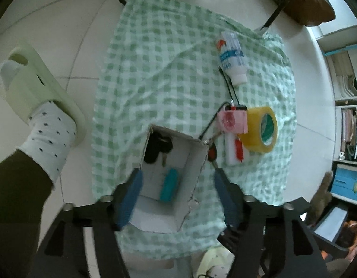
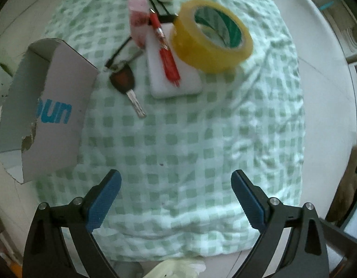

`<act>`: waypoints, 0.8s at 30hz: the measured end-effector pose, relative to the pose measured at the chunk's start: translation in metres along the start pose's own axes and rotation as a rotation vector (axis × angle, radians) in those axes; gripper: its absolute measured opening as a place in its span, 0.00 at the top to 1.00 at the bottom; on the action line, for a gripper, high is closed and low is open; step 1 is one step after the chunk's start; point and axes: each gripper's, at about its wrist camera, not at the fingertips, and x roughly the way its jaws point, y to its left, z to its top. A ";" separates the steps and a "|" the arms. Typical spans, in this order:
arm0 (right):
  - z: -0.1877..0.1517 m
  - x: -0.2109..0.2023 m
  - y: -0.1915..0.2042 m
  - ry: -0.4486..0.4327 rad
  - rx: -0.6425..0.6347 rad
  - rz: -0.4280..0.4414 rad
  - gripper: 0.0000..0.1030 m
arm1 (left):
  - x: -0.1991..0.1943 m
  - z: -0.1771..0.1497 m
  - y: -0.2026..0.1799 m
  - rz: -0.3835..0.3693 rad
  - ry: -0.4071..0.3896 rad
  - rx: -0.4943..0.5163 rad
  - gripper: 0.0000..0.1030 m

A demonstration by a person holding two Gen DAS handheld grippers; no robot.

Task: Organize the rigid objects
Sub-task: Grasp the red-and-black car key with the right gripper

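Note:
A white cardboard box (image 1: pixel 197 157) stands open on a green checked cloth (image 1: pixel 155 69); it also shows in the right wrist view (image 2: pixel 62 97). Inside lie a black key fob (image 1: pixel 155 148) and a teal object (image 1: pixel 169 187). My left gripper (image 1: pixel 178 199) is open and empty above the box. My right gripper (image 2: pixel 176 199) is open and empty over bare cloth (image 2: pixel 201 127). Ahead of it lie a dark red car key (image 2: pixel 124 82), a white flat block (image 2: pixel 173 69) with a red pen (image 2: pixel 168 58) on it, a yellow tape roll (image 2: pixel 210 37) and a pink object (image 2: pixel 137 16).
A white bottle (image 1: pixel 231 55) lies at the far side of the cloth, with a black cord (image 1: pixel 228 83) near it. A foot in a pale slipper (image 1: pixel 39 97) stands on the tiled floor at left. Shelves (image 1: pixel 347 92) and chair legs (image 1: pixel 278 9) stand beyond.

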 end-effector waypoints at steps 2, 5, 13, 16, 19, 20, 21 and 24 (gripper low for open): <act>0.008 0.000 0.003 -0.012 -0.021 0.041 0.19 | -0.004 -0.003 -0.003 0.020 -0.014 0.021 0.20; 0.015 0.005 0.005 -0.010 -0.034 0.118 0.31 | -0.012 -0.008 -0.006 0.044 -0.030 0.048 0.20; 0.045 0.021 0.033 0.002 -0.165 0.185 0.45 | -0.017 -0.009 0.001 0.075 0.011 0.049 0.20; 0.058 0.022 0.040 -0.059 -0.204 0.161 0.42 | -0.021 -0.004 0.008 0.072 0.013 0.016 0.20; 0.072 0.027 0.052 -0.084 -0.249 0.151 0.42 | -0.026 0.000 0.016 0.065 0.000 -0.017 0.20; 0.080 0.028 0.059 -0.084 -0.257 0.154 0.42 | -0.028 0.001 0.018 0.063 -0.006 -0.029 0.20; 0.084 0.032 0.061 -0.083 -0.261 0.162 0.42 | -0.029 0.001 0.019 0.060 -0.009 -0.038 0.20; 0.100 0.044 0.066 -0.082 -0.265 0.174 0.42 | -0.031 0.001 0.023 0.052 -0.005 -0.058 0.20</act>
